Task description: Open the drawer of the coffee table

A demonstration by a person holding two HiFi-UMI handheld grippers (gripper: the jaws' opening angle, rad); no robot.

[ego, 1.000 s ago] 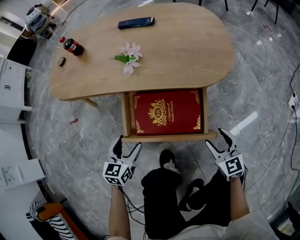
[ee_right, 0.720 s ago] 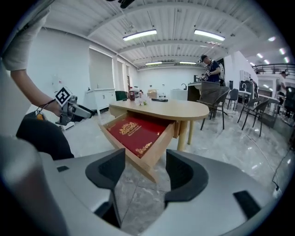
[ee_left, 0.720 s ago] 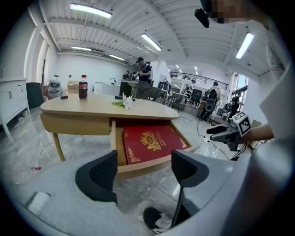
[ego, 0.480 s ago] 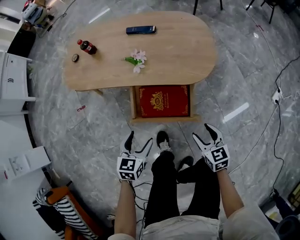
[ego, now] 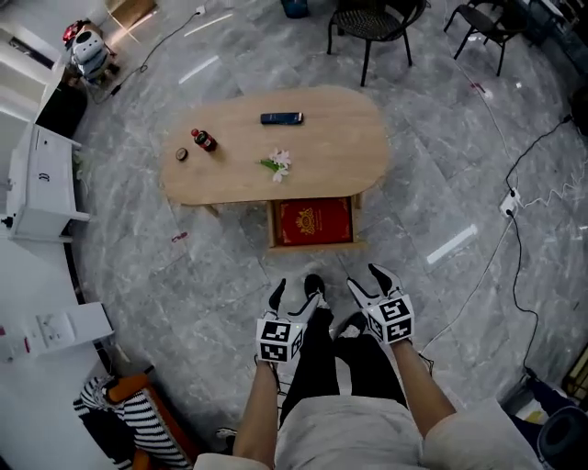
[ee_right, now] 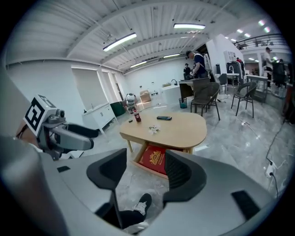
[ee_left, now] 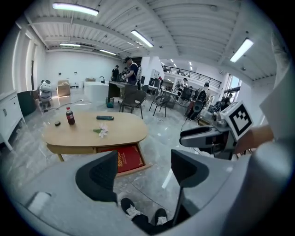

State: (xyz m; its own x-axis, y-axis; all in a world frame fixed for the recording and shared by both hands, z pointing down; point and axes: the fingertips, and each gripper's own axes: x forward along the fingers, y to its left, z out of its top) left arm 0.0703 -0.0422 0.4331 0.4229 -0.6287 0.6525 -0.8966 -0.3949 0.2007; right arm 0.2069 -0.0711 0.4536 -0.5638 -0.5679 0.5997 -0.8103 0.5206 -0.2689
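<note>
The oval wooden coffee table (ego: 322,147) stands ahead of me on the grey floor. Its drawer (ego: 317,246) is pulled out toward me and holds a red book (ego: 314,222). Both grippers hang well short of the drawer, above the person's legs. My left gripper (ego: 298,293) is open and empty. My right gripper (ego: 367,282) is open too; its jaws have just been closing a little, with nothing between them. The left gripper view shows its jaws (ee_left: 143,173) apart, the drawer (ee_left: 123,159) beyond. The right gripper view shows its jaws (ee_right: 145,173) apart before the table (ee_right: 173,126).
On the tabletop lie a small dark bottle (ego: 203,139), a cap (ego: 182,154), a dark remote (ego: 281,117) and a pink flower (ego: 277,163). Chairs (ego: 372,23) stand behind the table, a white cabinet (ego: 41,184) at left, a floor cable (ego: 514,239) at right.
Both grippers have risen and drawn back from the drawer's front. The view has pulled up and away, so the table looks much smaller. The drawer stays open.
</note>
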